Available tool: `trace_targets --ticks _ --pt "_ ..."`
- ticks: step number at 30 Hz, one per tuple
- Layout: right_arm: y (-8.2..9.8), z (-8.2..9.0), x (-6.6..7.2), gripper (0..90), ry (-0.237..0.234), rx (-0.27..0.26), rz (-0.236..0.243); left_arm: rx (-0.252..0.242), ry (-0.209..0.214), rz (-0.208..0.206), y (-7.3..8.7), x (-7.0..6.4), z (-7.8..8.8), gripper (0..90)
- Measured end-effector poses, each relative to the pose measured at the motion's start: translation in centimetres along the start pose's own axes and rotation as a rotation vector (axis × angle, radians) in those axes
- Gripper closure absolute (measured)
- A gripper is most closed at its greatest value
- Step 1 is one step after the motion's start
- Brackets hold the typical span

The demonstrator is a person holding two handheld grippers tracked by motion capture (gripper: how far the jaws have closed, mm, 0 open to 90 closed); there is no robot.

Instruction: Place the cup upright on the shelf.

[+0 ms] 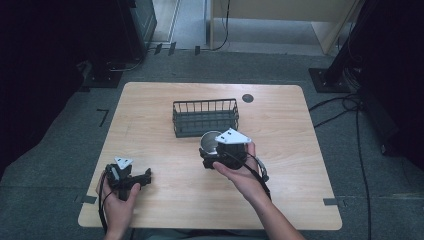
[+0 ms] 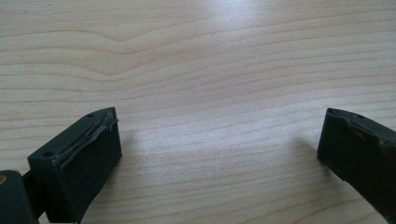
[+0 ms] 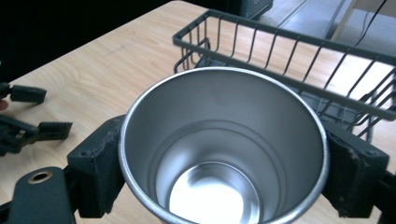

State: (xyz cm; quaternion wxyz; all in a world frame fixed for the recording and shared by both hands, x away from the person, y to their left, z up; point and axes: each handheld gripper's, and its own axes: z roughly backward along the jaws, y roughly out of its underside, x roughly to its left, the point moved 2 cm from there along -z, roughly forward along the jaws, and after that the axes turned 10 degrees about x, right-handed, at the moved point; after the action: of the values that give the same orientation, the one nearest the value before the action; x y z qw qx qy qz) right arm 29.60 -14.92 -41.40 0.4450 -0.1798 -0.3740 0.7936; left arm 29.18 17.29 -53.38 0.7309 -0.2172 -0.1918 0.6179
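Observation:
A shiny steel cup (image 3: 223, 149) stands upright between my right gripper's (image 3: 224, 172) two black jaws, which press on its sides near the rim. In the high view the cup (image 1: 210, 142) sits just in front of the dark wire basket (image 1: 205, 117), partly hidden by the right gripper (image 1: 216, 156) and the hand that holds it. The basket (image 3: 299, 60) rises right behind the cup in the right gripper view. My left gripper (image 1: 145, 176) rests low at the table's front left, jaws wide apart over bare wood (image 2: 219, 140) with nothing between them.
The wooden table (image 1: 150, 110) has a small dark round cap (image 1: 247, 98) near its back right. Black stands and cables lie on the grey floor around the table. The left gripper's fingers (image 3: 28, 116) show at the left of the right gripper view.

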Motion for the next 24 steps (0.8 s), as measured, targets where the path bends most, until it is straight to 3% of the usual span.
trace_targets --ticks 24 --pt "-5.1 -1.3 -4.2 14.0 0.086 -0.024 -0.048 -0.001 -0.001 0.001 0.0 0.0 0.0 0.0"
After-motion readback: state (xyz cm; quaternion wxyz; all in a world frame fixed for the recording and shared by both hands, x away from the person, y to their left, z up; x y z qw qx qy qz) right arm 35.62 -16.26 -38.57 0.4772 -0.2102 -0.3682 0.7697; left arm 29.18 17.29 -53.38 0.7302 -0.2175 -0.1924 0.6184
